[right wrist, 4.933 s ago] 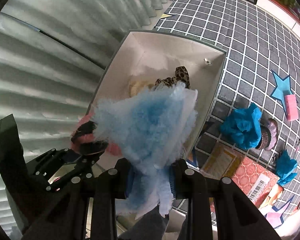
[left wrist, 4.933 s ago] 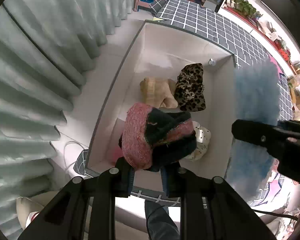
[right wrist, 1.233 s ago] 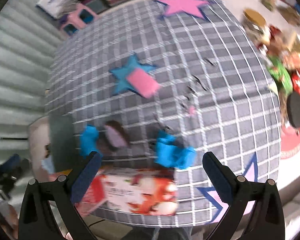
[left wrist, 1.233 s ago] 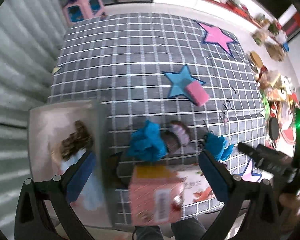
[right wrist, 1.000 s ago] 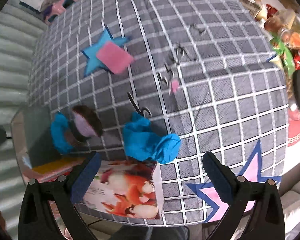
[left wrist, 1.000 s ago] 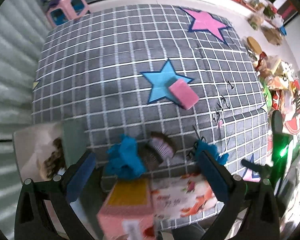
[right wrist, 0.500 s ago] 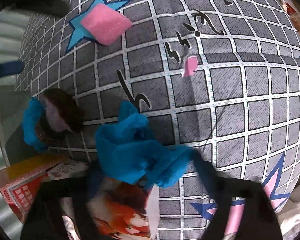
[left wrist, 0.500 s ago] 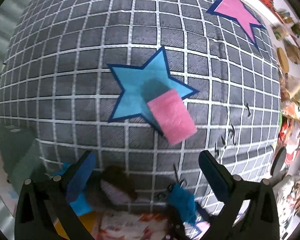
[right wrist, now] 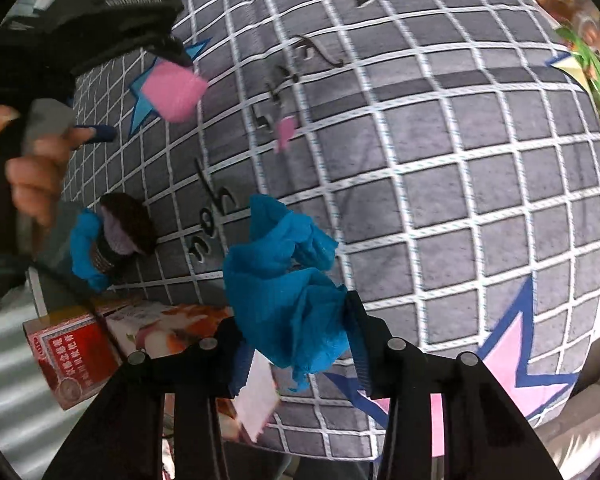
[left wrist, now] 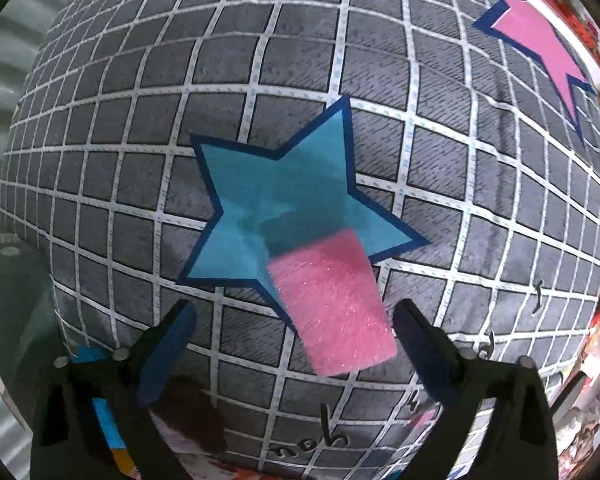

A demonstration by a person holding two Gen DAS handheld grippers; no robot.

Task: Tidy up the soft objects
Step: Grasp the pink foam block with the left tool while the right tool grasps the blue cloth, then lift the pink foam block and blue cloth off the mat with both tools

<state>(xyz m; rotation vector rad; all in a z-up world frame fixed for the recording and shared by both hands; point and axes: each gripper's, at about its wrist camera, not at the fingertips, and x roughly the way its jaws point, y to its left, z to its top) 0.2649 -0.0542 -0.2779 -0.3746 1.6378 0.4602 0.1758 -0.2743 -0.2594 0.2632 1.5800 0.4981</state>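
A pink sponge block (left wrist: 331, 304) lies on the grey checked cloth (left wrist: 340, 80), half over a blue star print. My left gripper (left wrist: 296, 344) is open, its fingers on either side of the sponge's near end, just above it. It also shows in the right wrist view (right wrist: 140, 92), over the sponge (right wrist: 175, 91). My right gripper (right wrist: 296, 344) has its fingers closed in around a crumpled blue cloth (right wrist: 284, 280) on the checked cloth. A second blue cloth with a brown and purple knit piece (right wrist: 112, 232) lies to the left.
Red and orange printed cardboard boxes (right wrist: 100, 340) lie at the cloth's near edge. A pink star print (left wrist: 536, 40) is at the far right. Cluttered items (right wrist: 580, 20) line the right edge. Grey curtains hang at the left.
Both grippers left the white box, where they dropped the knit and fluffy pieces, and opened. The left came down over the pink sponge; the right closed in on the blue cloth.
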